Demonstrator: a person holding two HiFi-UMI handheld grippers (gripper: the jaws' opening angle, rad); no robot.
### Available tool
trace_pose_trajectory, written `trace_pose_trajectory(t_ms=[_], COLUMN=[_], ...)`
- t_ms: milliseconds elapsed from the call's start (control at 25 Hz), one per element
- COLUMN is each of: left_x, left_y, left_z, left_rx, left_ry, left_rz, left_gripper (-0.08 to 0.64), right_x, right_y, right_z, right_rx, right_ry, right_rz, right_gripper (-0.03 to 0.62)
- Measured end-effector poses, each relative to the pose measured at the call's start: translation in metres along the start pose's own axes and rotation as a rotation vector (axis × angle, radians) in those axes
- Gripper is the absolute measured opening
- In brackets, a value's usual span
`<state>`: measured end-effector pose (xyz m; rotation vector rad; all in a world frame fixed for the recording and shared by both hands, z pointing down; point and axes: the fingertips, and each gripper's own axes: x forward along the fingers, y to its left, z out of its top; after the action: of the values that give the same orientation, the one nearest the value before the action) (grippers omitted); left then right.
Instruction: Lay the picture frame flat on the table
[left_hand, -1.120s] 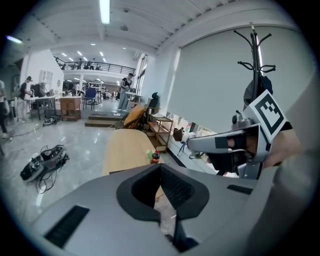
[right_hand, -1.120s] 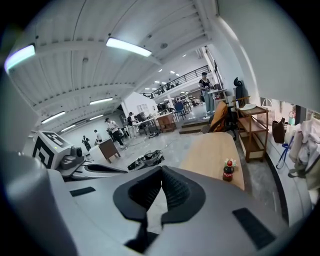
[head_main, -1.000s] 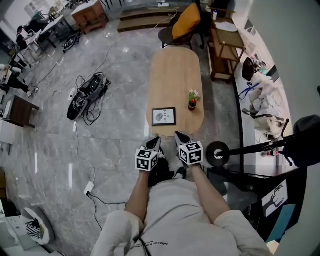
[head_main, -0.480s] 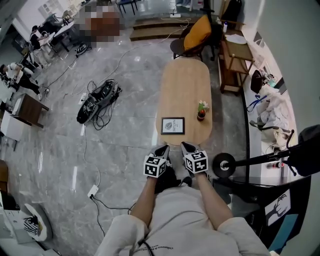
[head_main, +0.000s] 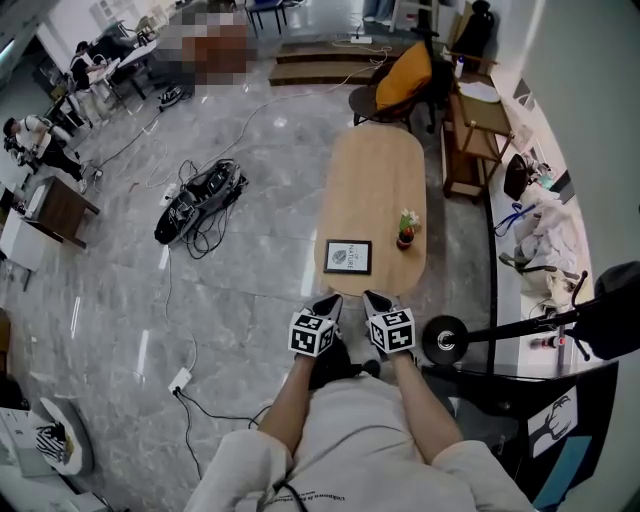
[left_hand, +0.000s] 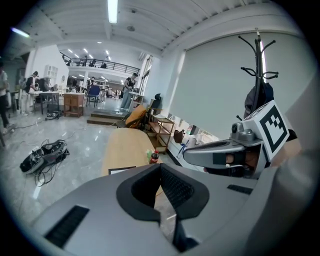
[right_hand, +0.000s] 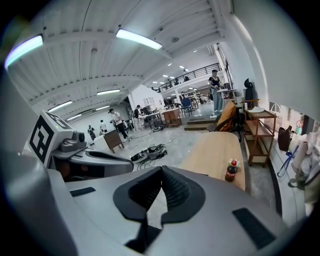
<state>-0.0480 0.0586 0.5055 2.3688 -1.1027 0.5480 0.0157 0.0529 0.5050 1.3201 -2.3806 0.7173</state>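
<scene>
**A:** What has changed in the last second?

**B:** Little that touches the task. The head view has swung a bit, so the table (head_main: 375, 170) sits further right in it. The frame (head_main: 348, 256) lies where it did, just beside the bottle (right_hand: 230, 171), on the bottle's left and slightly nearer the person. The left gripper (left_hand: 160, 169) and right gripper (right_hand: 161, 171) have stayed side by side, on the person's side of the bottle and short of the table's end.

**A:** And the jaws?

**B:** Both pairs are pressed together with nothing between them. Neither tool touches the frame.

**A:** Where does that leave the job?

**B:** From above, the frame shows its whole face as a plain rectangle. The left gripper view shows only a thin strip of it, low against the tabletop. That reads as a frame already lying flat. Whether it was laid down or lay so all along, one moment cannot say.

**A:** What can't be made out?

**B:** The frame's back, and any stand it may have. The left gripper's body cuts off most of it, the right gripper's body hides nearly all of it, and its print is too small to read.
</scene>
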Motion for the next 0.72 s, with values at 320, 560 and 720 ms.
trace_pose_trajectory(t_ms=[320, 560, 720], left_x=[-0.01, -0.011, -0.009], left_y=[0.008, 0.012, 0.013], left_z=[0.001, 0.002, 0.002], left_rx=[-0.002, -0.008, -0.005], left_ry=[-0.011, -0.02, -0.014], left_rz=[0.016, 0.035, 0.037], left_gripper=[0.021, 0.021, 0.021], right_x=[0.002, 0.002, 0.003], right_y=[0.009, 0.007, 0.006], right_z=[0.004, 0.004, 0.004], right_rx=[-0.015, -0.015, -0.013], right_ry=[0.004, 0.003, 0.003], right_rz=[0.0, -0.001, -0.006], right_gripper=[0.032, 0.032, 0.032])
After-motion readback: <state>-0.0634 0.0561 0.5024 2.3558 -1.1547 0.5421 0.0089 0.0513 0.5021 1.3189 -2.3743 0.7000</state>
